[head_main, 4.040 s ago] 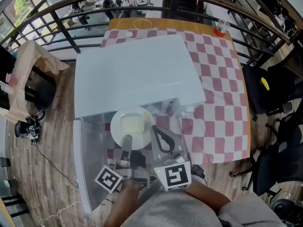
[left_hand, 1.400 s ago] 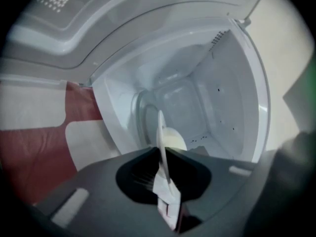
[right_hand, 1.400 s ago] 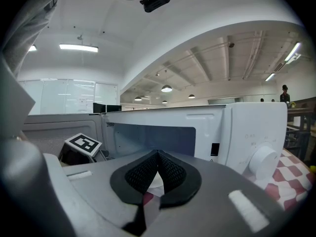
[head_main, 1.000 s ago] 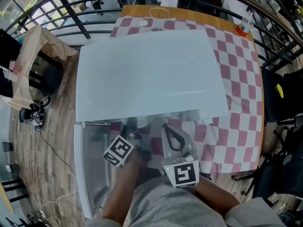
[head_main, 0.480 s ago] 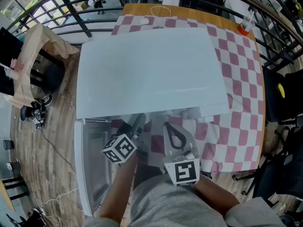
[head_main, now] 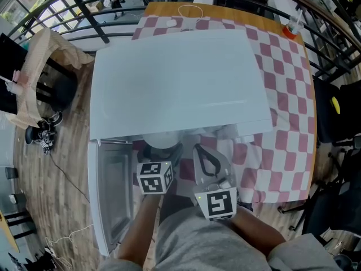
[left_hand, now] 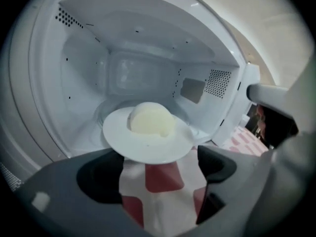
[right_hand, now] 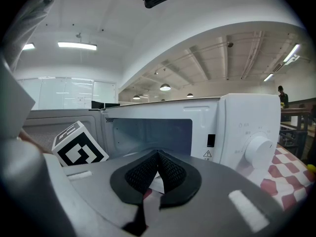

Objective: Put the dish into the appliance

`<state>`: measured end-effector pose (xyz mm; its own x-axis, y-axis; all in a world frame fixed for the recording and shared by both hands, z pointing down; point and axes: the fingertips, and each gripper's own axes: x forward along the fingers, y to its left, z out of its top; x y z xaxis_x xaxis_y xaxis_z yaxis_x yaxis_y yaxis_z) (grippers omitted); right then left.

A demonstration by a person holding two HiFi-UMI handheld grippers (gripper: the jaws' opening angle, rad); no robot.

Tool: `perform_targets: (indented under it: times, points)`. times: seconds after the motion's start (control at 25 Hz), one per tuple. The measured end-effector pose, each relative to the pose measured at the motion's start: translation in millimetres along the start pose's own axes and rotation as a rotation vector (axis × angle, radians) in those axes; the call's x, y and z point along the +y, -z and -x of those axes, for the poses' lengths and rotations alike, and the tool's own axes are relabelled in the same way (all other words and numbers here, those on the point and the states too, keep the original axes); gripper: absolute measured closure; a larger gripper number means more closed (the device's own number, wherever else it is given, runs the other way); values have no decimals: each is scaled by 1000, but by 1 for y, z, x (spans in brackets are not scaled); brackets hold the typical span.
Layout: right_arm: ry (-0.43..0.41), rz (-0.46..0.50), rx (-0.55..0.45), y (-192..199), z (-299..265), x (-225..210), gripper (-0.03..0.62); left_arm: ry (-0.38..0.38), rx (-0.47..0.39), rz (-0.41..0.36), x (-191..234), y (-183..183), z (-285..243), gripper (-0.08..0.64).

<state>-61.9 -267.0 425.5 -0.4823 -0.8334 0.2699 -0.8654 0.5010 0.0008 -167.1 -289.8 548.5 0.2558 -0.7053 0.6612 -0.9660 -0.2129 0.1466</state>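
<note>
A white plate (left_hand: pixel 148 141) carrying a pale yellow mound of food (left_hand: pixel 150 120) rests at the mouth of the white microwave (head_main: pixel 175 83), its near rim sticking out over the checkered cloth. My left gripper (left_hand: pixel 158 171) is right in front of it, and its jaws have just been opening. They now stand wide apart, with neither pad pressing on the plate's rim. From the head view the left gripper (head_main: pixel 162 154) points under the microwave's front edge, where a sliver of plate (head_main: pixel 161 140) shows. My right gripper (right_hand: pixel 158 174) is shut on nothing, beside the left one (head_main: pixel 206 161).
The microwave door (head_main: pixel 113 191) hangs open to the left. Its control knob (right_hand: pixel 256 152) is at the right of the front. A pink checkered cloth (head_main: pixel 282 112) covers the table, with a red-capped bottle (head_main: pixel 289 31) at the far right corner. Railings and chairs surround the table.
The left gripper has rolled, drawn back a little towards me and opened its jaws, letting go of the plate, which now shows at the microwave's mouth. The right gripper has not moved.
</note>
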Motion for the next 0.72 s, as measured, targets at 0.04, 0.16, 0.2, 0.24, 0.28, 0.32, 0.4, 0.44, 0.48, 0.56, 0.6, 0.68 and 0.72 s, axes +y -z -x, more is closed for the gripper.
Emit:
perform_targets:
  times: [0.04, 0.16, 0.2, 0.24, 0.28, 0.32, 0.4, 0.44, 0.48, 0.56, 0.6, 0.68, 0.72]
  points:
    - [1, -4, -2, 0, 0, 0, 594, -20, 31, -2, 2, 3, 0, 83]
    - [6, -23, -11, -1, 0, -1, 594, -69, 38, -18, 10, 5, 5, 83]
    - [6, -22, -11, 0, 0, -1, 594, -77, 20, -19, 11, 3, 7, 83]
    - [5, -15, -8, 0, 0, -1, 594, -83, 2, -16, 12, 1, 9, 83]
    - [3, -7, -6, 0, 0, -1, 594, -89, -16, -12, 12, -1, 11, 83]
    - [2, -2, -6, 0, 0, -2, 594, -97, -33, -13, 12, -3, 14, 83]
    - [2, 3, -7, -1, 1, -2, 594, -107, -59, -23, 11, -7, 19, 83]
    - [3, 2, -7, -1, 1, -2, 594, -105, -64, -27, 10, -8, 20, 83]
    - [3, 0, -6, 0, 1, -2, 594, -103, -67, -28, 8, -9, 21, 83]
    - [3, -2, -2, 1, 0, -3, 594, -105, -72, -26, 8, -9, 22, 93]
    - [3, -4, -2, 1, 0, -3, 594, -108, -75, -24, 8, -9, 22, 99]
    - [4, -12, -5, 2, 0, -3, 594, -113, -78, -23, 9, -10, 20, 110]
    - [3, -9, -2, 2, 0, -3, 594, -114, -78, -23, 10, -11, 19, 110]
